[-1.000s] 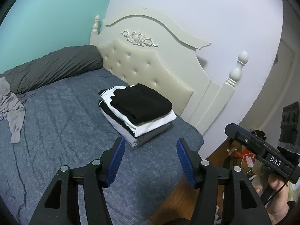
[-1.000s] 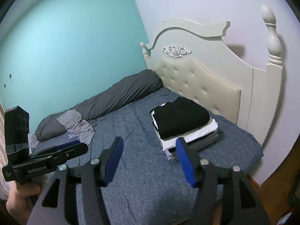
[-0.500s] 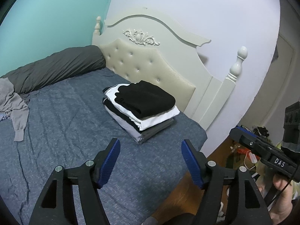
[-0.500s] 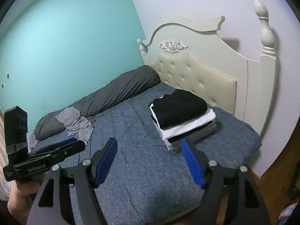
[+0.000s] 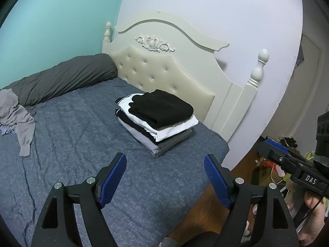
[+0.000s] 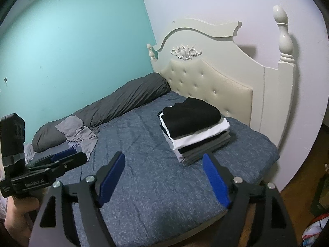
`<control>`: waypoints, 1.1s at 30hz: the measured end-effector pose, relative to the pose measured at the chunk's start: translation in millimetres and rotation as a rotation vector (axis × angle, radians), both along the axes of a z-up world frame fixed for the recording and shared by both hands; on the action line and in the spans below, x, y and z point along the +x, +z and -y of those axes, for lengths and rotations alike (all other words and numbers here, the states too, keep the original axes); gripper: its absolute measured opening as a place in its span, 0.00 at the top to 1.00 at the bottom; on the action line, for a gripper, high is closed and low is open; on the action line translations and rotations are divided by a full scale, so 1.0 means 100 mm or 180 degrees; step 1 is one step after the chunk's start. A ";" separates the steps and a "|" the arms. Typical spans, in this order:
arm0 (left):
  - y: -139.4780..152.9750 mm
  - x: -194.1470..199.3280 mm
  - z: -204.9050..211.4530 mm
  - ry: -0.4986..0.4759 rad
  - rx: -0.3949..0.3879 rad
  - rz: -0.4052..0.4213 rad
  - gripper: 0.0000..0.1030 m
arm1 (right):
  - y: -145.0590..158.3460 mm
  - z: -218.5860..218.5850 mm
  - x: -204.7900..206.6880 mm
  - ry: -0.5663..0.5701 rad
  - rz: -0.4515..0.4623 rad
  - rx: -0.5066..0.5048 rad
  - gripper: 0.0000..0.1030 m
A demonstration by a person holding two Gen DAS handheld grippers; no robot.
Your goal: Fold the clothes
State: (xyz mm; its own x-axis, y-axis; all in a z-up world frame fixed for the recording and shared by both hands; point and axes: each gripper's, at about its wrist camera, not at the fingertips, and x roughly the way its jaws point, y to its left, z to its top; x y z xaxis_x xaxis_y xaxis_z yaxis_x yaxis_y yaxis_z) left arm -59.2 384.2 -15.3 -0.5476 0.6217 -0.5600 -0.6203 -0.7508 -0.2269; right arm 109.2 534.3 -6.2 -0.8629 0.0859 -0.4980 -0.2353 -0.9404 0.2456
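The bed (image 5: 61,148), under a blue-grey cover, fills most of both views, with a cream padded headboard (image 5: 164,72) at its far end and a long dark grey rolled duvet (image 5: 61,78) along the turquoise wall. Near the headboard, on the side of the bed closer to the grippers, stands a stack of folded clothes (image 5: 158,117): a black piece on top, white under it, grey at the bottom, edges fairly square. Well apart from it, at the far side by the duvet, lies a crumpled grey garment (image 5: 18,115), one sleeve trailing over the cover; it looks like the next piece to fold.

The left gripper (image 5: 164,177) and the right gripper (image 6: 164,177) both hover over the near part of the bed, empty. Their jaws have just been opening and now stand wide, with nothing between the blue pads.

Judging from this, the step in hand is reaching for the unfolded garment. To do it well, carry both grippers across to it without brushing the stack. Take it at two matching points, such as the shoulders, one per gripper, pinching only the garment and not the cover beneath. Then lift it free and spread it flat on the bare middle of the bed before folding.
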 end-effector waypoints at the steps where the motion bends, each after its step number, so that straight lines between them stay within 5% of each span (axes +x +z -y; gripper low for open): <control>1: 0.00 0.00 0.01 0.0005 0.0001 0.0000 0.20 | 0.00 0.01 0.01 0.0001 0.0001 -0.0003 0.21; 27: -0.05 0.16 0.23 0.0070 -0.0024 -0.0107 0.07 | -0.13 0.25 0.11 -0.0075 0.0086 0.0190 0.16; 33: -0.07 0.18 0.26 0.0078 -0.0028 -0.0120 0.03 | -0.15 0.26 0.16 -0.0118 0.0059 0.0197 0.05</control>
